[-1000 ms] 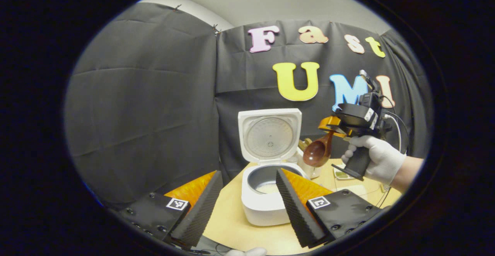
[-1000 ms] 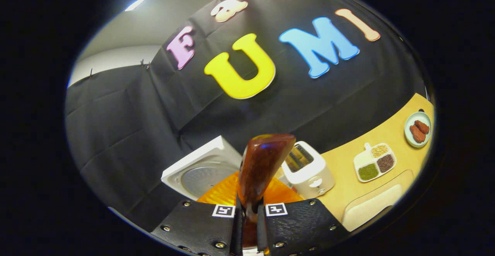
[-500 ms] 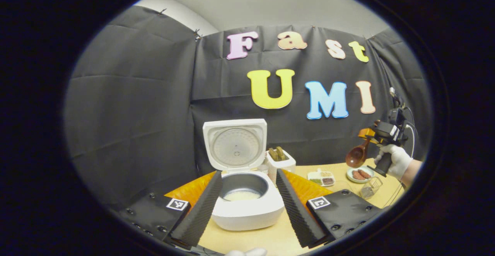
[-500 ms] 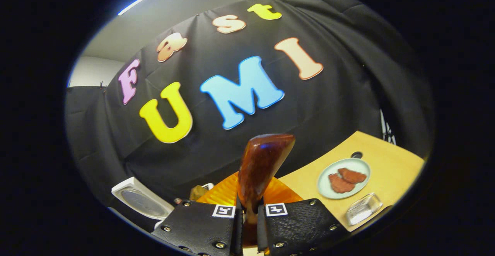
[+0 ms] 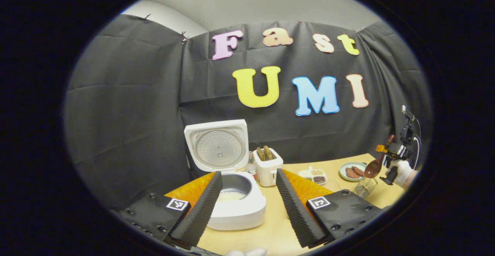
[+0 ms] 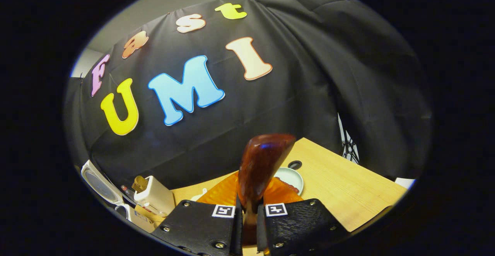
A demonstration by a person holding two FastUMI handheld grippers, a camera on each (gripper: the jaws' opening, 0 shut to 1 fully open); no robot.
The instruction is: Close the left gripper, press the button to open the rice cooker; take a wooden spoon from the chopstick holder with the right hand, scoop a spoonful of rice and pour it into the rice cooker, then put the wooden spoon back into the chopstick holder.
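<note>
The white rice cooker (image 5: 232,194) stands with its lid (image 5: 217,145) raised, and white rice lies in its pot (image 5: 229,196). My left gripper (image 5: 247,200) is open in front of it, holding nothing. At the far right, my right gripper (image 5: 386,152), held by a gloved hand (image 5: 402,170), is shut on the wooden spoon (image 5: 373,168), just above the wire chopstick holder (image 5: 363,188). In the right gripper view, that spoon (image 6: 263,163) rises between the fingers of my right gripper (image 6: 249,219). The cooker's lid (image 6: 98,184) shows at the left there.
A white toaster (image 5: 267,167) stands right of the cooker. A divided dish of grains (image 5: 315,175) and a plate with brown pieces (image 5: 352,171) lie on the wooden table (image 5: 270,229). In the right gripper view, the toaster (image 6: 154,196) and the plate (image 6: 290,176) sit below the spoon.
My right gripper has carried the spoon away from the cooker to the right, down to above the chopstick holder. The left gripper has drawn back and turned right, staying open.
</note>
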